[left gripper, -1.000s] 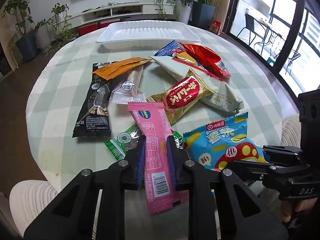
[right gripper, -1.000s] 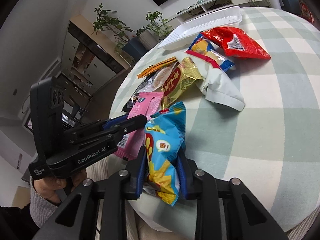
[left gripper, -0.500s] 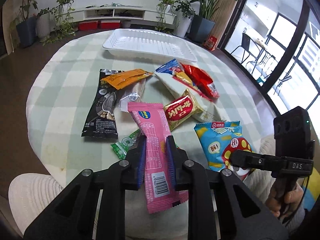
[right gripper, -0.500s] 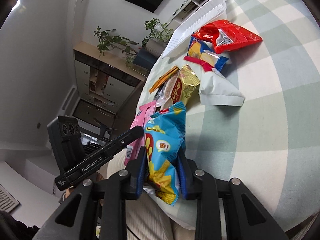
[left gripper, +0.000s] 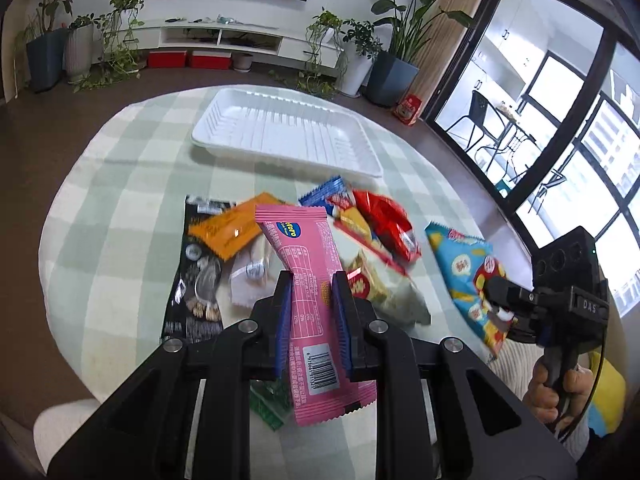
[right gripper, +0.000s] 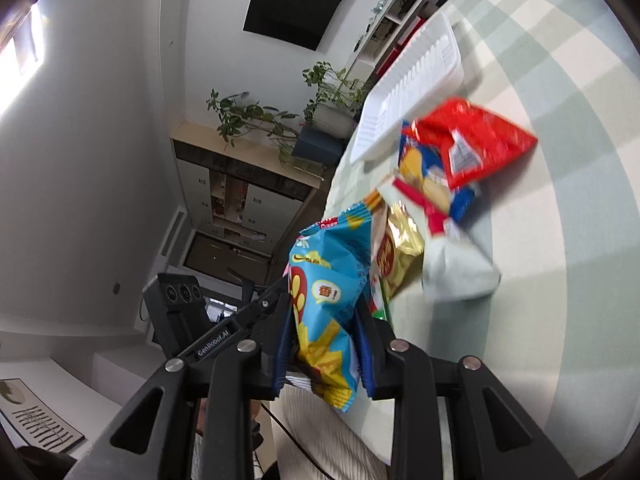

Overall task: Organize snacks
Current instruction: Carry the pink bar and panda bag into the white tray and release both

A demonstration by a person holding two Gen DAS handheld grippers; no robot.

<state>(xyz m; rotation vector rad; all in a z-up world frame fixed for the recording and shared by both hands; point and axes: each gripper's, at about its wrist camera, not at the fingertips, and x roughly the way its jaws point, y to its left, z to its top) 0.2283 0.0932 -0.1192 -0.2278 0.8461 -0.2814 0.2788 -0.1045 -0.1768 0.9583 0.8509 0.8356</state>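
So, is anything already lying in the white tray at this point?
No. In the left wrist view the white tray shows only its bare ribbed floor, and every snack pack lies on the table or is held.

The round surface wears a pale green and white checked cloth. At its far side lies an empty white ribbed tray, and nearer, in a loose overlapping heap, lie a black packet, an orange packet, a clear wrapper, a blue packet, a red packet, a gold packet and a white bag. A green sachet lies at the near edge.
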